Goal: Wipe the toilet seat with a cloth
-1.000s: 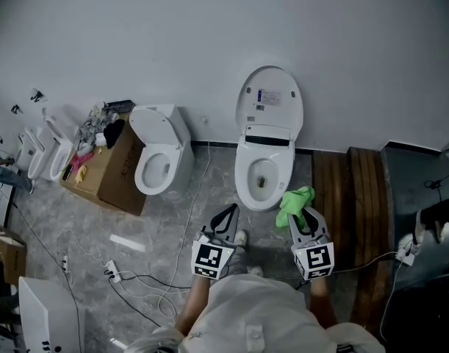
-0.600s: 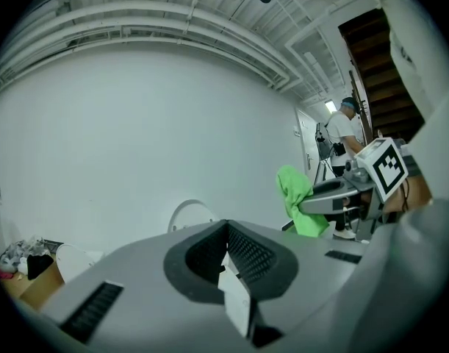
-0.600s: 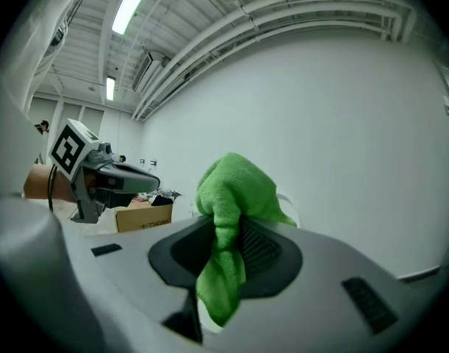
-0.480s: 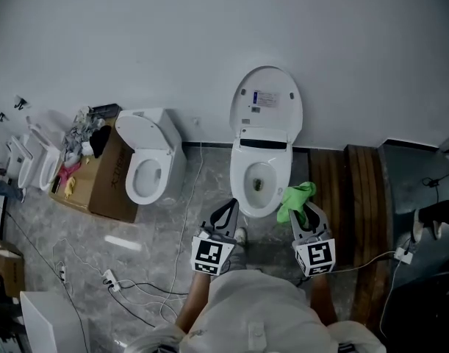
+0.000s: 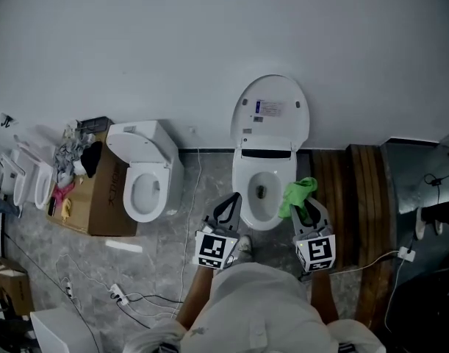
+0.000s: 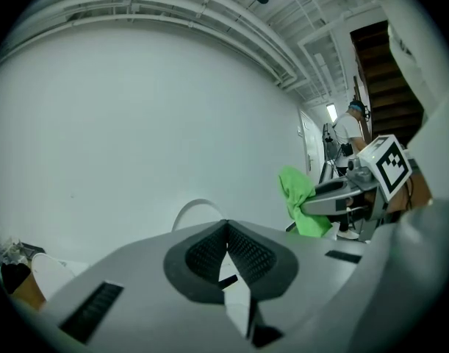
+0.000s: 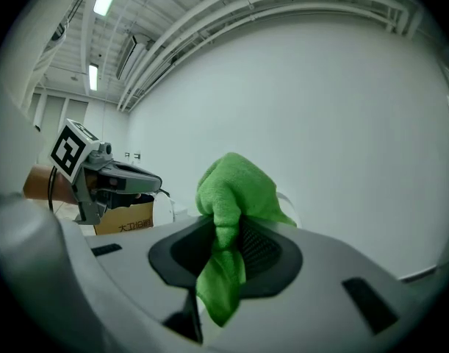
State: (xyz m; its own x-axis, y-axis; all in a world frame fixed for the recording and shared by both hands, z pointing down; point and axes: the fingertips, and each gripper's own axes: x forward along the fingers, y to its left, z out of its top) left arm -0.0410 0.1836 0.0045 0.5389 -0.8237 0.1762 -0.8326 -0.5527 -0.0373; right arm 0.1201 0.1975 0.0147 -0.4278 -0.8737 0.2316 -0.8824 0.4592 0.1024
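Holding the green cloth (image 5: 297, 195) bunched between its jaws, the right gripper (image 5: 306, 210) hovered by the front right edge of the toilet seat (image 5: 244, 186). A loose tuft stood up above the tips and a tail hung down behind them, which probably left enough free fabric to press flat on the rim. From above, the cloth overlapped the seat's right side, but I could not tell whether it touched. The left gripper (image 5: 229, 203) waited at the seat's front left edge with its jaws pressed together on nothing, likely kept out of the wiping path. The lid (image 5: 270, 112) stood upright against the wall, so the whole seat ring lay exposed, and wiping seemed about to begin.

By count there were two grippers, one cloth and one target toilet. A second toilet (image 5: 145, 186) stood to its left, one cardboard box (image 5: 99, 197) sat beyond that, and more white fixtures (image 5: 26, 182) at the floor's left edge were too small to count.
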